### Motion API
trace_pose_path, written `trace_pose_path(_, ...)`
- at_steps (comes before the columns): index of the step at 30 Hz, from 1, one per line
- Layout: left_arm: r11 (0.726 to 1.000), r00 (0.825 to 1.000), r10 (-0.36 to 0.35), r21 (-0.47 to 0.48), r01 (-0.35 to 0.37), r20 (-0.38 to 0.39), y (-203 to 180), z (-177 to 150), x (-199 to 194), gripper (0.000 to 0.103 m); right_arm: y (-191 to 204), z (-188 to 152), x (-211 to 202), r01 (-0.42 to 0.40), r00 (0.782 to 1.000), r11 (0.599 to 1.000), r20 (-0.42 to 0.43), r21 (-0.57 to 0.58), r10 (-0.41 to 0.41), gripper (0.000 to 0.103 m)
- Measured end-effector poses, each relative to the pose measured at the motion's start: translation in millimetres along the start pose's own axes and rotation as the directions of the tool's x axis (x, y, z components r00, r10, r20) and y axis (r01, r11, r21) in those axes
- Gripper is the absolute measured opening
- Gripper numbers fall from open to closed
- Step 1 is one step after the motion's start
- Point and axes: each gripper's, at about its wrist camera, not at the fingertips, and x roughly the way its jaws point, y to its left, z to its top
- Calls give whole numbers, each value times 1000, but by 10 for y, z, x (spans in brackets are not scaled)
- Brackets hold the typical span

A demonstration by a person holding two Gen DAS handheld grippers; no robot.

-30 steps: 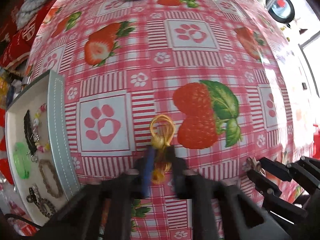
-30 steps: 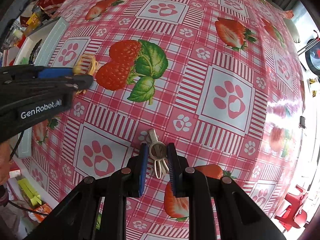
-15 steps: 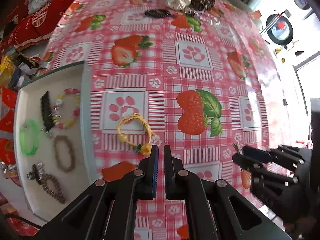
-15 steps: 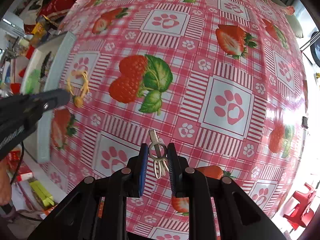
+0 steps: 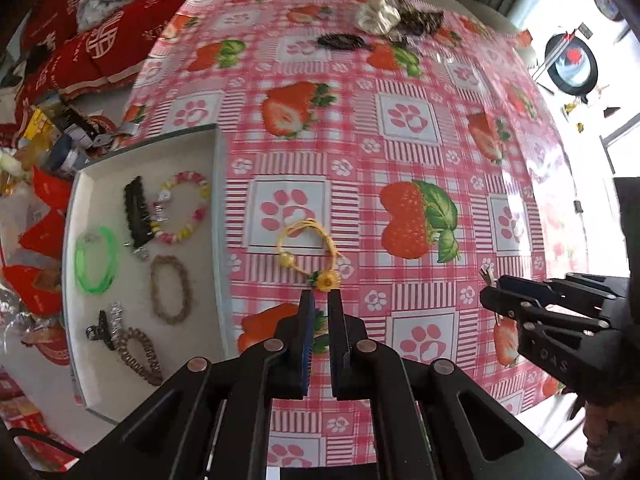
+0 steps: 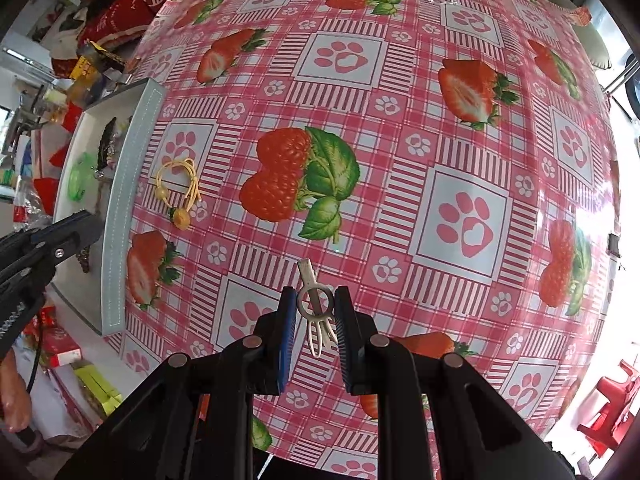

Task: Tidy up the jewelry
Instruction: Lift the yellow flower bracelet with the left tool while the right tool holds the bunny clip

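A yellow cord bracelet point(image 5: 310, 254) with a bead and a sunflower charm lies on the tablecloth, just ahead of my left gripper point(image 5: 321, 300). The left gripper's jaws stand nearly closed with nothing between them. The bracelet also shows in the right wrist view point(image 6: 178, 192). My right gripper point(image 6: 316, 308) is shut on a pale metal hair clip point(image 6: 316, 304), held above the cloth. A white tray point(image 5: 80, 364) at the left holds a green ring point(image 5: 96, 260), a beaded bracelet point(image 5: 182, 212), a black clip point(image 5: 134, 212) and other pieces.
At the far end of the table lie a black hair tie point(image 5: 340, 42), a white scrunchie point(image 5: 378, 16) and a dark scrunchie point(image 5: 420, 20). Red cushions point(image 5: 100, 48) lie beyond the table's left side. The right gripper shows in the left wrist view point(image 5: 496, 296).
My left gripper let go of the yellow bracelet and pulled back and up; the bracelet now lies on the cloth. The right gripper kept hold of the clip and rose slightly.
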Motion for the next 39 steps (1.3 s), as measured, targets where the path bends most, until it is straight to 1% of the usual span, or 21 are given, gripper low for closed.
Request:
trace_pose_path(2,1000,1000,18,21,-17,-16,-98,24,111,13,-34,-11,1,1,1000,1000,-4,6,-1,21)
trace_pose_path(3,999,999,27,31,-26,-26,-151,38,178,40,-49,-14,2,2,1000,1000,-5,9,-2,21)
trace_pose_path(5,998,997,55,34,-54,-47,-209,56,275,103,-98,-27,5,3,1000,1000,-9,16,-3,21)
trace_pose_path(6,996,996,81,37,-80,-25,-243,65,287,103,-122,-36,3,4,1000,1000,-12,19,-4,21)
trace_pose_path(8,995,996,87,49,-85,-35,-287,106,341,103,-173,-54,-5,5,1000,1000,-15,24,-4,21)
trace_pose_path(12,992,991,124,39,-122,-55,-326,202,555,103,-258,-79,0,2,1000,1000,-24,27,-1,21)
trace_pose_path(15,990,987,141,8,-140,-77,-282,279,743,103,-303,-88,20,2,999,1000,-32,25,-1,21)
trace_pose_path(17,989,985,143,-33,-147,-100,-208,329,868,103,-325,-94,18,0,999,1000,-34,24,1,21)
trace_pose_path(18,988,984,138,-48,-144,-108,-181,336,901,98,-335,-94,14,-2,999,1000,-34,23,3,21)
trace_pose_path(19,988,985,125,-78,-135,-121,-128,347,938,97,-344,-94,9,-5,999,1000,-34,22,6,21)
trace_pose_path(20,989,989,89,-110,-102,-116,-84,356,935,93,-346,-91,3,-8,999,1000,-36,22,9,21)
trace_pose_path(21,989,991,65,-124,-79,-113,-54,371,935,84,-344,-90,-3,-11,999,1000,-36,20,11,21)
trace_pose_path(22,989,993,64,-125,-76,-103,-56,373,912,78,-338,-87,-9,-13,999,1000,-35,17,14,21)
trace_pose_path(23,991,994,59,-114,-69,-89,-72,377,881,55,-328,-84,-17,-15,999,1000,-35,12,15,21)
trace_pose_path(24,994,995,50,-89,-57,-82,-111,386,844,21,-315,-78,-18,-16,999,1000,-35,7,16,21)
trace_pose_path(25,996,995,39,-71,-45,-93,-139,391,837,19,-295,-68,-14,-17,999,1000,-36,3,17,21)
trace_pose_path(26,998,995,7,-63,-14,-99,-162,388,823,19,-282,-59,-12,-19,999,1000,-39,0,19,21)
trace_pose_path(28,998,996,-25,-61,19,-86,-199,371,752,19,-240,-41,-12,-21,999,1000,-43,-8,20,21)
trace_pose_path(29,998,997,-26,-60,21,-76,-210,362,707,19,-217,-30,-23,-22,999,1000,-42,-15,22,21)
trace_pose_path(32,994,996,-66,-90,62,-52,-223,302,510,19,-158,2,-83,-33,999,999,-34,-37,32,21)
trace_pose_path(39,989,994,-102,-107,98,-26,-261,129,136,19,-12,75,-195,-50,999,995,-22,-82,48,21)
